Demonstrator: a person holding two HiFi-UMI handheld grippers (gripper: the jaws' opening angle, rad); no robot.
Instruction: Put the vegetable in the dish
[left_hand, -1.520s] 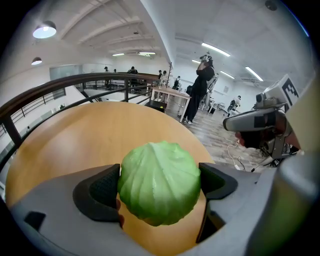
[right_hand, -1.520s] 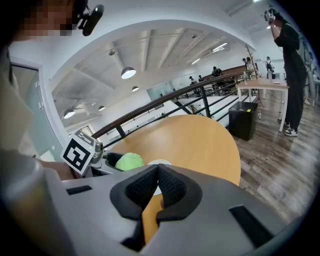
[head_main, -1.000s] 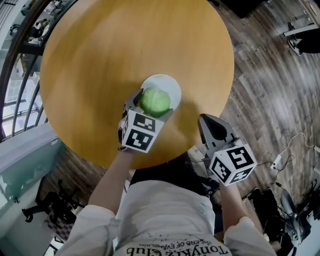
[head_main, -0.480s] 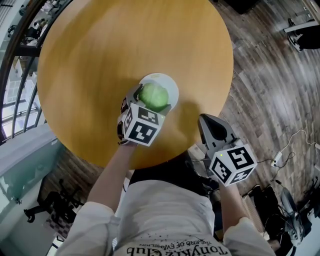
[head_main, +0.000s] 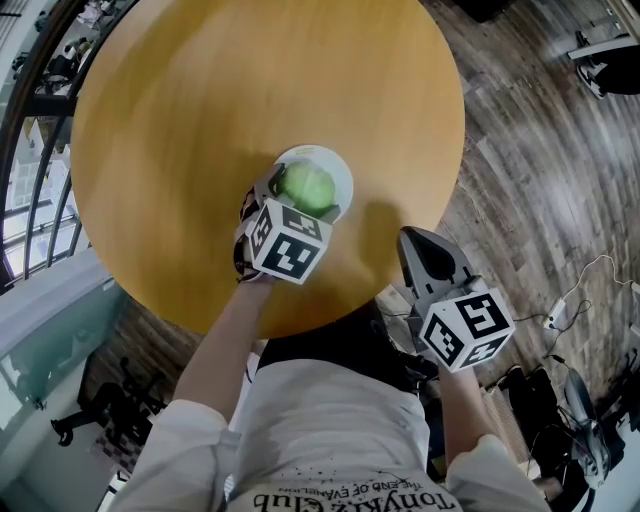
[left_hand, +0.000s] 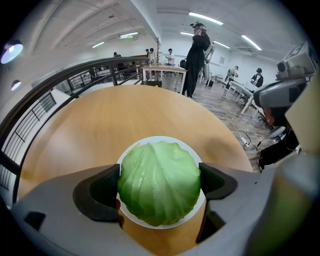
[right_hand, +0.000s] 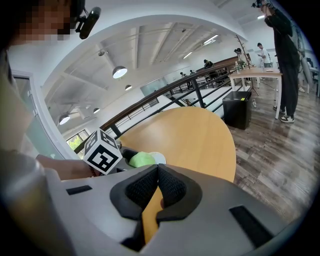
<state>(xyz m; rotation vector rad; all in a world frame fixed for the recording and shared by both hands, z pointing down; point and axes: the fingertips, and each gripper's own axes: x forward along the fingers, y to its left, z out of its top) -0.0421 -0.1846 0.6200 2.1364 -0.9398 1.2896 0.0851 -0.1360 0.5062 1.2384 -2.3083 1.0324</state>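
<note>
Left gripper view gives us the clearest read: the left gripper (left_hand: 159, 182) is clamped on the green cabbage (left_hand: 157, 170), one dark pad against each flank, and the head hangs right over the white dish (left_hand: 131, 149), whose rim shows as a ring around it. We cannot tell from here whether the cabbage rests on the dish or hangs just above it. To do this step well, we judge that it should come down until its weight sits on the dish, centred inside the rim. The jaws should then part evenly on both sides and lift straight away, since a round head could roll off a shallow dish if one pad drags it. Head view adds what the gripper camera cannot show. The dish sits towards the near side of the round wooden bench (head_main: 200, 110), and the cabbage covers its nearer part more than its far rim, so a small push forward may help. That view also places the right gripper (head_main: 430, 256) off the bench edge, well apart from the dish. Only the right gripper view shows its jaws closed together on nothing, with the cabbage seen side-on beyond them.
</note>
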